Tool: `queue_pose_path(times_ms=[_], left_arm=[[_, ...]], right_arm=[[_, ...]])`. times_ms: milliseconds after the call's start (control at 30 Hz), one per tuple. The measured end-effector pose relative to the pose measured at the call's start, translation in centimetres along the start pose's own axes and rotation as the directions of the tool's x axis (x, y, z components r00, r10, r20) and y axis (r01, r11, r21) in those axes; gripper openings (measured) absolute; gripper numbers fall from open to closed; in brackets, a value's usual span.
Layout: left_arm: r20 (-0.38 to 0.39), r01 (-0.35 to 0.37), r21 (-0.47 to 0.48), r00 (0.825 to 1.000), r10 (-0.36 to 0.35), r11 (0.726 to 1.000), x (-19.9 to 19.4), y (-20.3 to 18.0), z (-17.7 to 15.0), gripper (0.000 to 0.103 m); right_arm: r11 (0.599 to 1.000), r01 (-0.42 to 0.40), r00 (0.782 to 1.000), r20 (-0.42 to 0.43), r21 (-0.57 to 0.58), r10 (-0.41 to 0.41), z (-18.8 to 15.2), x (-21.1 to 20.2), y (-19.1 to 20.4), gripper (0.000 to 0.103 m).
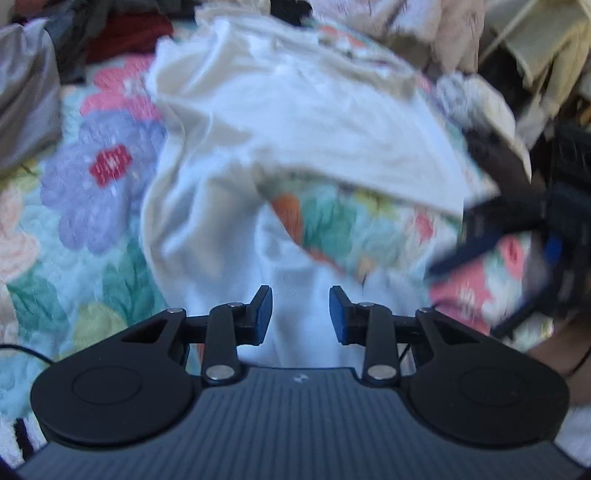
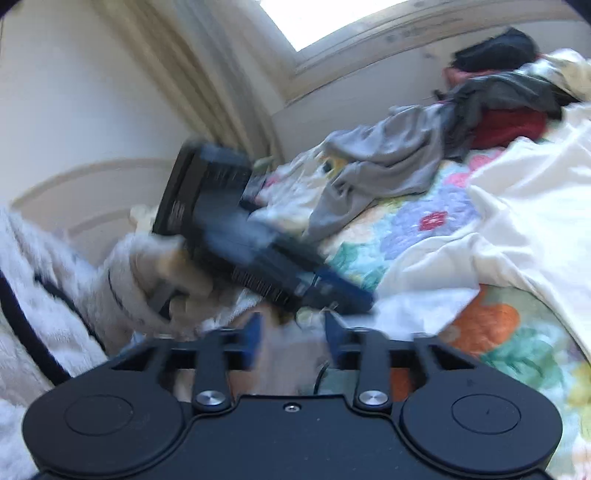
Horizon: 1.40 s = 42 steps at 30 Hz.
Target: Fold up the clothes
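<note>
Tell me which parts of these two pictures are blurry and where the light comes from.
Left wrist view: the white garment and floral quilt are motion-smeared, while the left claw stays sharp. Right wrist view: the other claw unit crossing the frame is heavily smeared; daylight enters from the overexposed window.

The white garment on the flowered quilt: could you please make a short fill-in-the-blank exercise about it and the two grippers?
1. The white garment lies on a quilt printed with ____.
2. The left gripper has its jaws ____, with nothing between them.
3. In the right wrist view, the pile by the window includes a dark ____ piece under grey cloth.
4. The right gripper holds ____.

Missing words: flowers; open; red; nothing
</note>
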<state>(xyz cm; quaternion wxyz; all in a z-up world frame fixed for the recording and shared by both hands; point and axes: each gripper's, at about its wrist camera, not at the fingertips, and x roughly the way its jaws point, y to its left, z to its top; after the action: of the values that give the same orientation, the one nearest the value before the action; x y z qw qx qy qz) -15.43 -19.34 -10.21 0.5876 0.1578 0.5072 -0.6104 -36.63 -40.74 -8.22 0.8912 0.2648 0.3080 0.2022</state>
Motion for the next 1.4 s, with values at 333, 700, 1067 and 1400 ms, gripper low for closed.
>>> queue_pose_path(times_ms=[333, 700, 1067, 1400], left_arm=[[0.074, -0.141, -0.040, 0.987, 0.144, 0.989, -2.3, 1.8, 1.5, 0.042], [0.163, -0.373, -0.136, 0.905, 0.392, 0.918, 0.4, 9.1, 5.9, 0.048], [0.112, -0.292, -0.118, 0.946, 0.305, 0.949, 3.0, 9.3, 6.1, 0.051], [0.127, -0.187, -0.218, 0.968, 0.218, 0.958, 4.9, 10.6, 5.9, 0.066]], right_arm=[[0.943, 0.307, 0.950, 0.011, 0.131, -0.311, 1.5, 5.2, -7.3, 0.050], [0.923, 0.374, 0.919, -0.172, 0.088, -0.355, 0.5, 10.2, -9.3, 0.015], [0.949, 0.173, 0.966, -0.231, 0.263, -0.112, -2.2, 7.0, -6.2, 0.010], [0.955, 0.018, 0.983, -0.180, 0.297, 0.038, -2.0, 6.4, -3.9, 0.010]])
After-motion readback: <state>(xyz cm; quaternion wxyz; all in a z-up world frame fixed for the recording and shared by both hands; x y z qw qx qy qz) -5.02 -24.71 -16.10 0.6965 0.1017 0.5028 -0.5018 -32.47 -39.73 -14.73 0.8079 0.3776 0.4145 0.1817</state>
